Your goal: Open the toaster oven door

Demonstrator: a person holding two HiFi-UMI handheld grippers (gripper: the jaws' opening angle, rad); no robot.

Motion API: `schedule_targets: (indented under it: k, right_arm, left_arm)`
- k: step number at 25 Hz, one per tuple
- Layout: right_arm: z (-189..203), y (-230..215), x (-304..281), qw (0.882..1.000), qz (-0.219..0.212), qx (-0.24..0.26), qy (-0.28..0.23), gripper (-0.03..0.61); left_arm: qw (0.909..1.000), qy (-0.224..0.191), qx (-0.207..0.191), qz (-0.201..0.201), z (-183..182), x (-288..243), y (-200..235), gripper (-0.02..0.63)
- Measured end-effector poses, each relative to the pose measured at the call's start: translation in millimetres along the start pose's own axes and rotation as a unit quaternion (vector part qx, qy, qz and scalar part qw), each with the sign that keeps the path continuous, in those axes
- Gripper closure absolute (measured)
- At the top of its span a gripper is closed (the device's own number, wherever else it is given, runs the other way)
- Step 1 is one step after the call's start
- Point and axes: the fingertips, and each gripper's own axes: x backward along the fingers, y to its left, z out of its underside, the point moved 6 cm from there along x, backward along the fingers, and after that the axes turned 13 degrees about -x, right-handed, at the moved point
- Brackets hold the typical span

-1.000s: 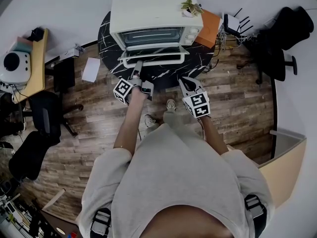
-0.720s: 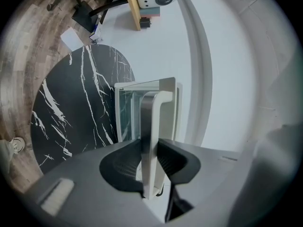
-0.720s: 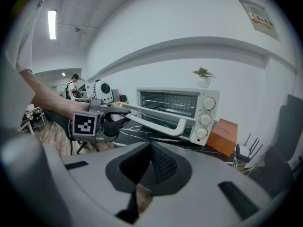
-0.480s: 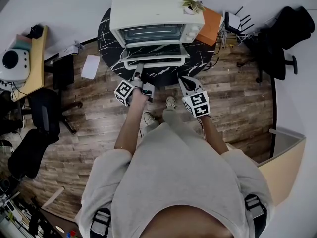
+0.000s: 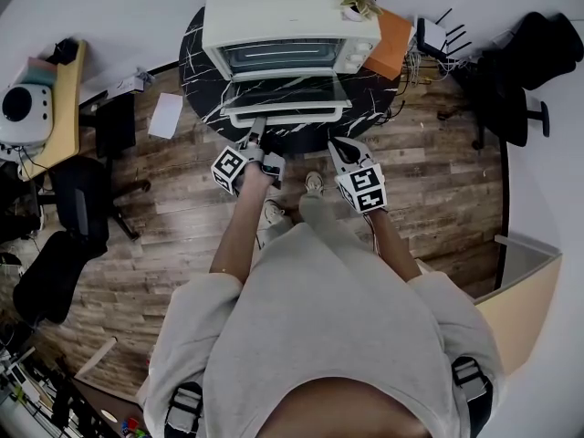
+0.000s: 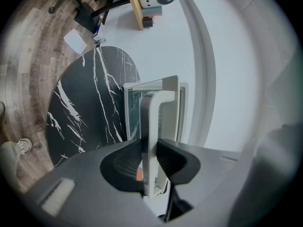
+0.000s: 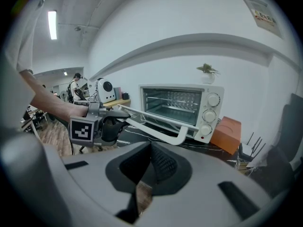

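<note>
One round black marble table (image 5: 203, 99) filling 12 o'clock of head view, carrying white toaster oven (image 5: 274, 7) on far half. Oven's door (image 5: 287, 88) hanging open, near level, pointing toward 6 o'clock. Orange box (image 5: 388, 48) lying at 3 o'clock of oven. From 6 o'clock, left gripper (image 5: 256, 128) reaching in, jaws pinching handle (image 6: 152, 122) left of its middle. At 5 o'clock of table, right gripper (image 5: 341, 151) hovering, jaws pressed together, gripping nothing. Small potted plant (image 5: 356, 3) standing on oven's 1 o'clock corner.
</note>
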Motion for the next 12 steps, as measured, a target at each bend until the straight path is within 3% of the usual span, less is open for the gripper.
schedule_targets:
  k: [12]
  right_arm:
    - [10.3, 1.2, -2.5, 1.000, -0.005, -0.006, 0.014, 0.566]
  left_arm:
    - [0.9999, 0.002, 0.007, -0.013, 7.0, 8.9, 14.8, 0.517]
